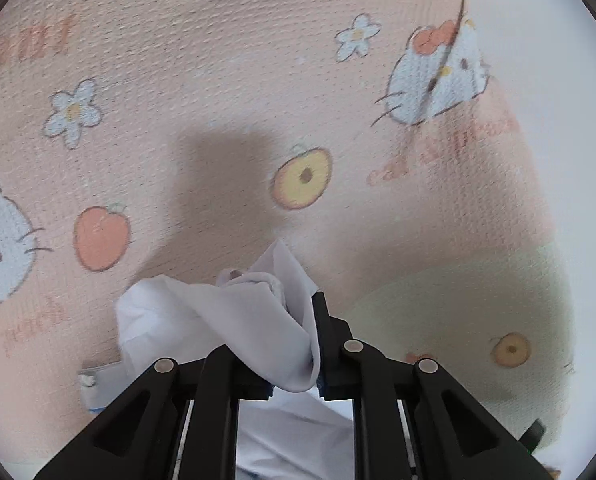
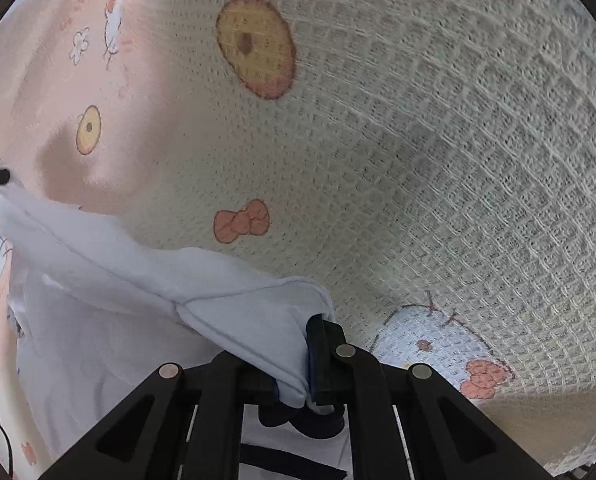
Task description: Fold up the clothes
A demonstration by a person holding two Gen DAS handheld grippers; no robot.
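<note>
Two grippers, both pinched on the same white garment (image 2: 110, 280). We have the left gripper (image 1: 294, 360) clamped on a bunched corner, cloth spilling forward over its jaws. Right gripper (image 2: 298, 364) bites a folded edge, and the fabric runs taut from it toward the left one, seen at the left rim of the right view. The garment hangs lifted above the blanket (image 1: 202, 80), its lower part trailing below both grippers. Judgement: we keep the span tight and level, carry both corners across together, and lay the edge down square on the blanket before letting go.
</note>
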